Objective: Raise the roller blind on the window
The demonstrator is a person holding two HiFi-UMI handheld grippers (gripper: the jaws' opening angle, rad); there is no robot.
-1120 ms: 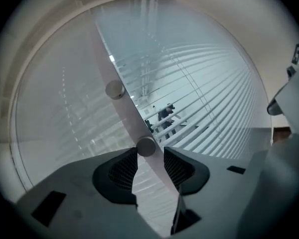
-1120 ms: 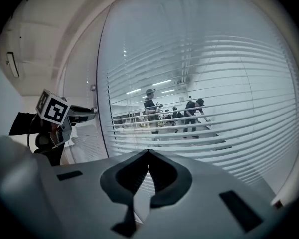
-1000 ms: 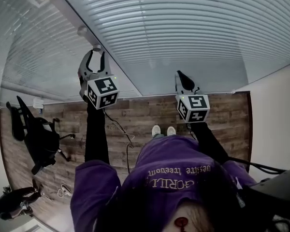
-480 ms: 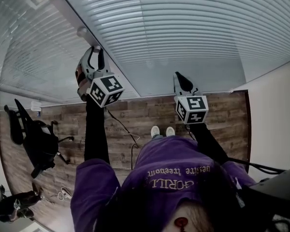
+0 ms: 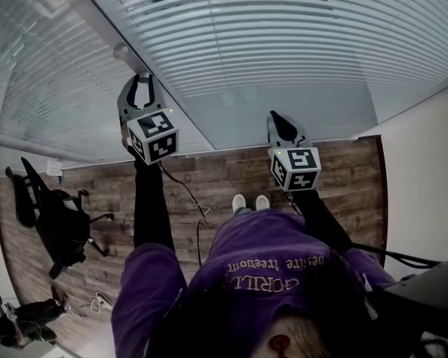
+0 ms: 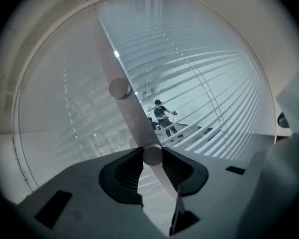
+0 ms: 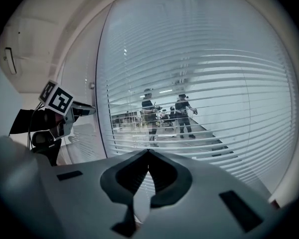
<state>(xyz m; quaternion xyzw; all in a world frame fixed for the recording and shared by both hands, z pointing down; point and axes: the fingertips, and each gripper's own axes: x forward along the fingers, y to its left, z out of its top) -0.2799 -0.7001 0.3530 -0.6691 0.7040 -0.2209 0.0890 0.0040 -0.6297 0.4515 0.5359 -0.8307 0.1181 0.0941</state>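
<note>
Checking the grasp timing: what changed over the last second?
The left gripper shifted slightly upward, and its jaws are closing around the wand, which stands between them. The right gripper stayed shut and empty by the blind.

an office: glazed partitions [image 5: 52, 103] with slat blinds [image 5: 284, 43], swivel chair [image 5: 56, 216].
</note>
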